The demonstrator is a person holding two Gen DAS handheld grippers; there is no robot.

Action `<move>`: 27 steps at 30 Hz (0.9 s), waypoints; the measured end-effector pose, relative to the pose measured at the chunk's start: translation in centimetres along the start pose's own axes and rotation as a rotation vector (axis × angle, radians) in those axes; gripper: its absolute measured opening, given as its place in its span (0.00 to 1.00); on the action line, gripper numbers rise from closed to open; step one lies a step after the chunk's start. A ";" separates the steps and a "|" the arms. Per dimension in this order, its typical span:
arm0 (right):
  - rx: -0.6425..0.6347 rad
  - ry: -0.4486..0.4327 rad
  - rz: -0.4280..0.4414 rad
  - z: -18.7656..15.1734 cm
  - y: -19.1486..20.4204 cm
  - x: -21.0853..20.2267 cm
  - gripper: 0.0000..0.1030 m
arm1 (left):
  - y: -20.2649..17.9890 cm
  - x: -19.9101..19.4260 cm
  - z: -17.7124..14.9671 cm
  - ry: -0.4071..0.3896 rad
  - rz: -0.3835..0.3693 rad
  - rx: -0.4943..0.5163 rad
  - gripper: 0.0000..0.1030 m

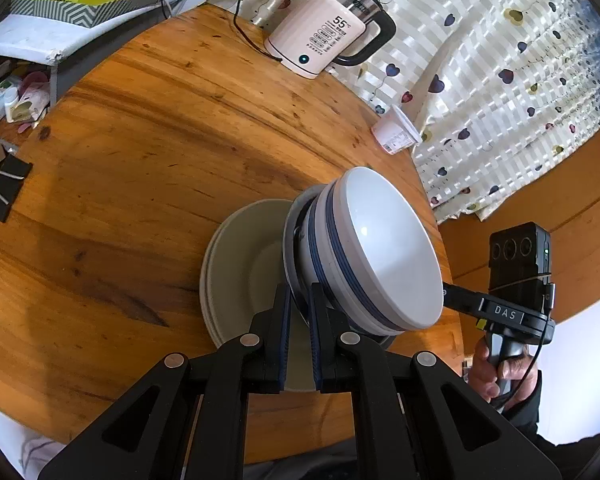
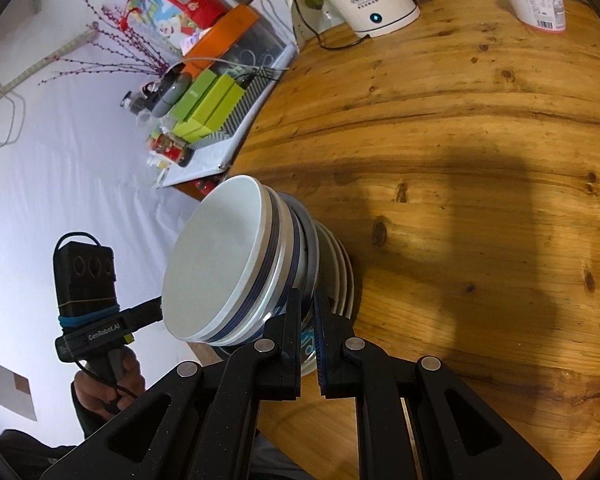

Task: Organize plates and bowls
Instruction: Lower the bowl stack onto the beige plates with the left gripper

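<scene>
Item: nested white ceramic bowls with blue bands [image 1: 364, 252], tilted above stacked pale round plates [image 1: 236, 268]. Left gripper [image 1: 300, 300] and right gripper [image 2: 308, 304] each clamped on the lowest bowl's rim. White electric kettle [image 1: 324, 36] at twelve o'clock.

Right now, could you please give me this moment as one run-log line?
left gripper: shut on bowl stack | right gripper: shut on bowl stack | stack: tilted over plates | table: kettle, cup

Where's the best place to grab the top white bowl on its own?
Top white bowl: pinch its rim, coming from the open mouth, one finger inside and one outside. It sits nested in the stack of bowls, so only the blue-banded lip is exposed.
</scene>
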State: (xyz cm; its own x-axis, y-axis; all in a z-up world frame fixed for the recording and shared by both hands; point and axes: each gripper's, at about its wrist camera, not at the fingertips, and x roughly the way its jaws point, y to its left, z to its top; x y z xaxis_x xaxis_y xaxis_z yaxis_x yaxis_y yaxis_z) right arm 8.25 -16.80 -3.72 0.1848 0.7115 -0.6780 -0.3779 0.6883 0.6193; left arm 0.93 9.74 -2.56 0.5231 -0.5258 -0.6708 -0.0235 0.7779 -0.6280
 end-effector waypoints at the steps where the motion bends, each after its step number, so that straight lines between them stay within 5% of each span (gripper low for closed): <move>1: 0.000 0.003 0.001 0.0 0.1 0.1 0.08 | 0.1 -0.1 0.0 -0.001 0.002 -0.002 0.07; 27: -0.018 0.034 -0.010 -0.2 0.9 1.5 0.08 | 1.0 -0.8 -0.6 -0.006 0.020 -0.033 0.07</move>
State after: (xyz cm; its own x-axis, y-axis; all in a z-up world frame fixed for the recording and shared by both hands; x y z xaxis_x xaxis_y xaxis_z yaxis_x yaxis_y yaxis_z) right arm 8.02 -15.12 -4.22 0.1584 0.6989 -0.6974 -0.3925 0.6927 0.6051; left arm 0.01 10.76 -2.93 0.5275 -0.5078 -0.6811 -0.0624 0.7764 -0.6271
